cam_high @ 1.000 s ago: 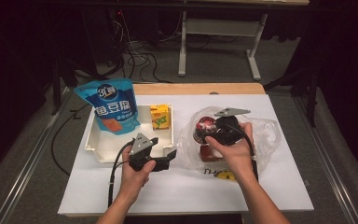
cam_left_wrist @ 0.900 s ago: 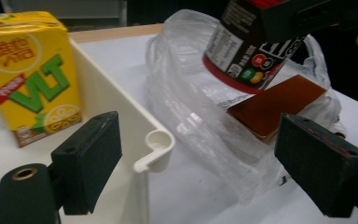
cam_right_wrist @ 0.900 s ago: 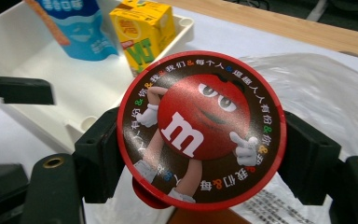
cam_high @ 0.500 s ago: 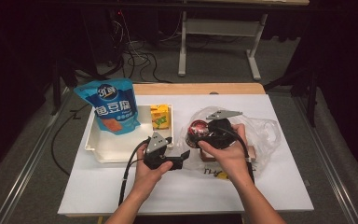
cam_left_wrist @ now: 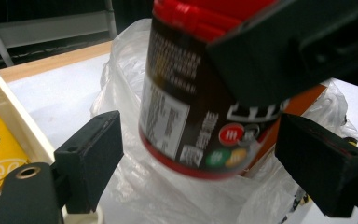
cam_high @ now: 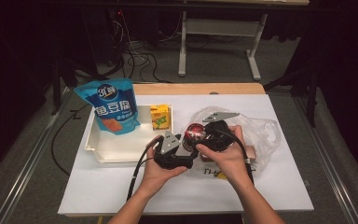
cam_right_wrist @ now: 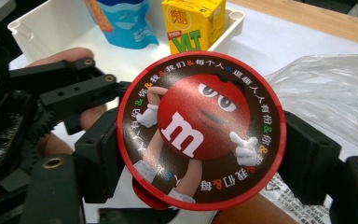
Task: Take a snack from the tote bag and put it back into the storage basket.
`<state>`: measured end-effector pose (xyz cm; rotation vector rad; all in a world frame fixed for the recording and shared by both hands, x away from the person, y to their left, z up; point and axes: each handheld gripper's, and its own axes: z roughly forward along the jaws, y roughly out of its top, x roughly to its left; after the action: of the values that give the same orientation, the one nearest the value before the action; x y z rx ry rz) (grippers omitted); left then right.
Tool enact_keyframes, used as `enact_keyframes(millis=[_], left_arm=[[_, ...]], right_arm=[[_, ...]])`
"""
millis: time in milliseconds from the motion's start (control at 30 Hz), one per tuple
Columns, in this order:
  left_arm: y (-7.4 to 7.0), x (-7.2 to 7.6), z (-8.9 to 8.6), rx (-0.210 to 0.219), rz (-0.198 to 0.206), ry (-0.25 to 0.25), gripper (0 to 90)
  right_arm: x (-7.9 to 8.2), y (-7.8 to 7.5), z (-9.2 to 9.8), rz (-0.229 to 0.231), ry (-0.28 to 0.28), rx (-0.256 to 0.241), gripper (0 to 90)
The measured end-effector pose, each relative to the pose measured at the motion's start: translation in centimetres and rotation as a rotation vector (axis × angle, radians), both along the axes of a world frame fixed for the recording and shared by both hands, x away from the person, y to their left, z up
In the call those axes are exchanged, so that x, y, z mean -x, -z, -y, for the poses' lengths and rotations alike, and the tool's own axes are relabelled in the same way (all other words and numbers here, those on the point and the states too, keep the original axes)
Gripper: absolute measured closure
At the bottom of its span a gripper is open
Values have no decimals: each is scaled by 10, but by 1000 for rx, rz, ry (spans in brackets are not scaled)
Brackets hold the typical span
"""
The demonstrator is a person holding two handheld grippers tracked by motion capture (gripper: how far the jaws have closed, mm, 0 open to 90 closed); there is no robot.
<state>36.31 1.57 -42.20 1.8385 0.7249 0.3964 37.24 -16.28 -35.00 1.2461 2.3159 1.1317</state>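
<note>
Red-lidded candy jar (cam_right_wrist: 200, 128) clamped in your right gripper (cam_right_wrist: 205, 154); your left gripper (cam_left_wrist: 205, 154) spread wide around jar's base, above plastic bag (cam_left_wrist: 135, 186).

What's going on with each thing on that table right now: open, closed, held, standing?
M&M's tub: lid on, held off the table, clamped at its sides.
Right gripper: shut on the tub.
Left gripper: open, jaws either side of the tub's lower end, not touching.
Clear plastic bag: crumpled, lying on the table.
White tray: flat on the table.
Blue snack pouch: upright in the tray.
Yellow drink carton: upright in the tray.
</note>
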Motion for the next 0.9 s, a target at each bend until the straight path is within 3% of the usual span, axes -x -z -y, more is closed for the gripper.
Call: enact_keyframes(millis=[233,267,733,900], left_arm=[[-1,-2,5,-6,15,-2,167],[-1,-1,5,-6,33,-2,167],[3,0,9,-9,43,19,231],[6,0,6,35,22,37,241]], right_arm=[[3,0,-5,-10,-21,0,260],[3,0,-5,-13,-24,-2,260],[6,2,-6,-20,-44,-4,259],[8,5,-5,2,-41,-18,255]])
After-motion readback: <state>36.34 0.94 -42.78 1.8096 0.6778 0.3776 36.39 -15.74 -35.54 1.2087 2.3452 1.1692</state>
